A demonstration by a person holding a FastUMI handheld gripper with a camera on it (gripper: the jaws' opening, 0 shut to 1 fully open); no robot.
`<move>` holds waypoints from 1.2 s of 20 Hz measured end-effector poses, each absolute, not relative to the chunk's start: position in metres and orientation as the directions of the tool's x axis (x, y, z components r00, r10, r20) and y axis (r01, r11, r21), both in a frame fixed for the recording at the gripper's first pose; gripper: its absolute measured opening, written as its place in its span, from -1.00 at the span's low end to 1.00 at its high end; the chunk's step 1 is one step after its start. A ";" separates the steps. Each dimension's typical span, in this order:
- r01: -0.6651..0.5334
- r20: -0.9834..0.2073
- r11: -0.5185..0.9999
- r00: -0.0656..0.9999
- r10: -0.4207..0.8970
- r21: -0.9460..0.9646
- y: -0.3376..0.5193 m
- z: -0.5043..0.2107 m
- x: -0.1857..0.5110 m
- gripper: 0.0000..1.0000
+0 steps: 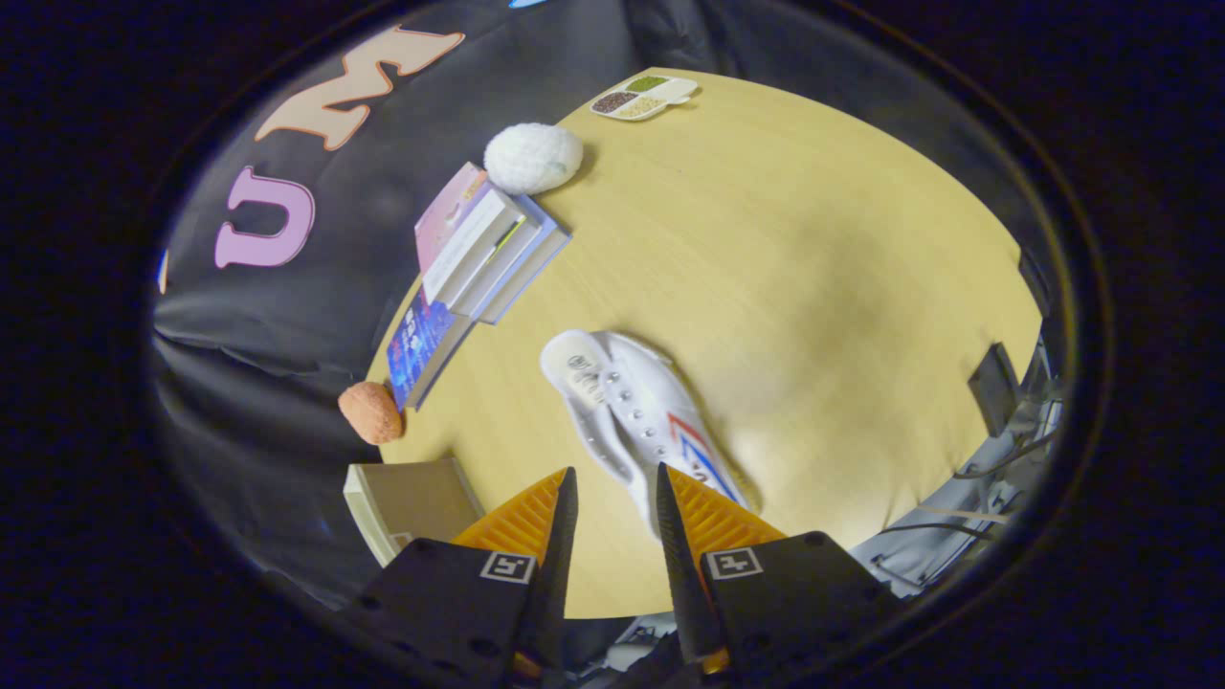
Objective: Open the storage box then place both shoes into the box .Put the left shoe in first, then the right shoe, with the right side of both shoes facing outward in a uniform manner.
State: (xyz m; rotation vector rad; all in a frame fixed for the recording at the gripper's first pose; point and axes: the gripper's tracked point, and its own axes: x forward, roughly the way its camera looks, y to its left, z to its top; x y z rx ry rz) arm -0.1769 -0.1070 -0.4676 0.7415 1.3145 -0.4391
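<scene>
One white sneaker (636,411) lies on the yellow wooden tabletop (813,287), laces and metal eyelets up, with red and blue stripes along its side and a printed insole mark too blurred to read. It sits just ahead of the tool (612,483), its toe end running under the right finger. The tool's fingers stand a little apart and grip nothing. Beyond lie stacked books (478,268), a white fluffy ball (533,158), a divided snack tray (643,97) and an orange ball (370,411).

Wooden table (813,287) with shoe (632,402), books (478,258), tray (643,97).
</scene>
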 end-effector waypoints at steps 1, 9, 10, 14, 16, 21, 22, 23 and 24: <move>0.669 -0.973 0.712 0.209 0.093 0.212 -0.118 -0.473 -0.182 0.01; 0.589 -0.987 0.795 0.147 0.069 0.144 -0.126 -0.511 -0.207 0.01; 0.578 -0.987 0.803 0.143 0.071 0.142 -0.122 -0.516 -0.206 0.00; 0.542 -0.990 0.830 0.117 0.075 0.127 -0.112 -0.533 -0.204 0.00; 0.532 -0.991 0.837 0.101 0.084 0.125 -0.107 -0.541 -0.203 0.00; 0.468 -0.993 0.878 0.100 0.064 0.104 -0.102 -0.562 -0.193 0.01; 0.452 -0.993 0.885 0.091 0.077 0.110 -0.099 -0.564 -0.198 0.01; 0.446 -0.992 0.887 0.102 0.080 0.118 -0.104 -0.551 -0.194 -0.06; 0.433 -0.991 0.892 0.106 0.087 0.125 -0.101 -0.562 -0.196 -0.14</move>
